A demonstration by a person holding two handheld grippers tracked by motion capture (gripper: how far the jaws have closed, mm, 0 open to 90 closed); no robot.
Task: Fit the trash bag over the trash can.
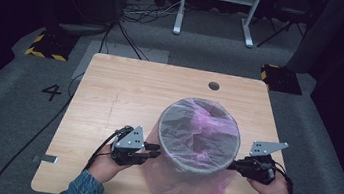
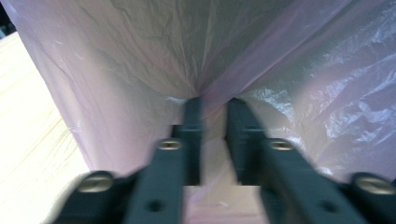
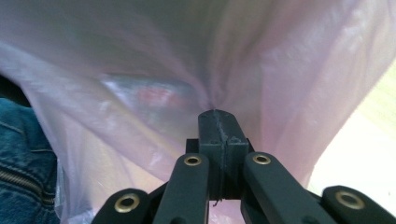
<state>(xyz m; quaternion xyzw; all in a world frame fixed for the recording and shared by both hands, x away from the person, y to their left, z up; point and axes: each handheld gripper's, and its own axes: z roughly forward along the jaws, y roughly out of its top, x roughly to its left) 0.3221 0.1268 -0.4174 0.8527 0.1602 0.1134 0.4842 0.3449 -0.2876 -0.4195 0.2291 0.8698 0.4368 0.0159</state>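
Note:
A round grey bin stands on the wooden table, near the front edge. A thin, see-through pink plastic bag is stretched over its mouth and hangs down its near side. My left gripper is at the bin's left flank. In the left gripper view its jaws stand a little apart, with the film puckered to a point between the tips. My right gripper is at the bin's right flank. Its jaws are pressed together on gathered film.
A cable hole sits at the table's far right. Bare wood spreads left of and behind the bin. On the floor beyond are a white desk frame, loose cables and two yellow-and-black blocks. A denim sleeve is close behind the bag.

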